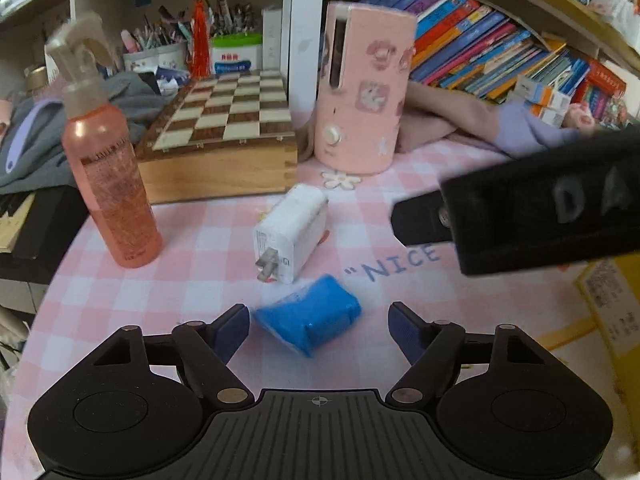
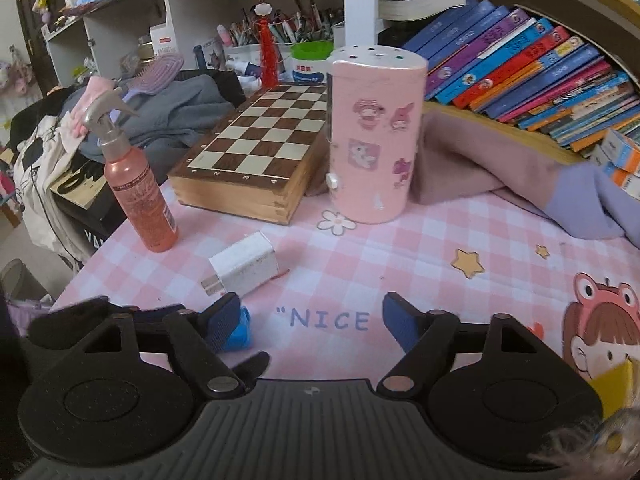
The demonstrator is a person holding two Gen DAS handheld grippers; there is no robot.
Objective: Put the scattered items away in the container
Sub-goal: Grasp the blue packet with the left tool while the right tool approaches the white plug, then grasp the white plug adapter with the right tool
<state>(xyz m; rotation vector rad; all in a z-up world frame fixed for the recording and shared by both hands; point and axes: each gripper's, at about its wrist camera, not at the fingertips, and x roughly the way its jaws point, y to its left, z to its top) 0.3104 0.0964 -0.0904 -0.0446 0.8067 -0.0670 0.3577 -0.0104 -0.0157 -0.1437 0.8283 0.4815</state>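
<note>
A blue soft packet (image 1: 310, 318) lies on the pink checked tablecloth, just ahead of my open left gripper (image 1: 319, 326) and between its fingertips' line. A white plug charger (image 1: 292, 236) lies just beyond it, prongs toward me. In the right wrist view the charger (image 2: 244, 268) lies ahead to the left and the blue packet (image 2: 239, 334) peeks out behind my left finger. My right gripper (image 2: 312, 326) is open and empty above the "NICE" print. It shows as a dark blurred body at the right of the left wrist view (image 1: 520, 216). A yellow box edge (image 1: 612, 308) sits at far right.
A pink spray bottle (image 1: 114, 184) stands at left. A wooden chessboard box (image 1: 224, 140) and a tall pink sticker-covered cylinder (image 1: 362, 92) stand behind. Folded clothes (image 2: 500, 168) lie at right; books and pen holders fill the shelves behind.
</note>
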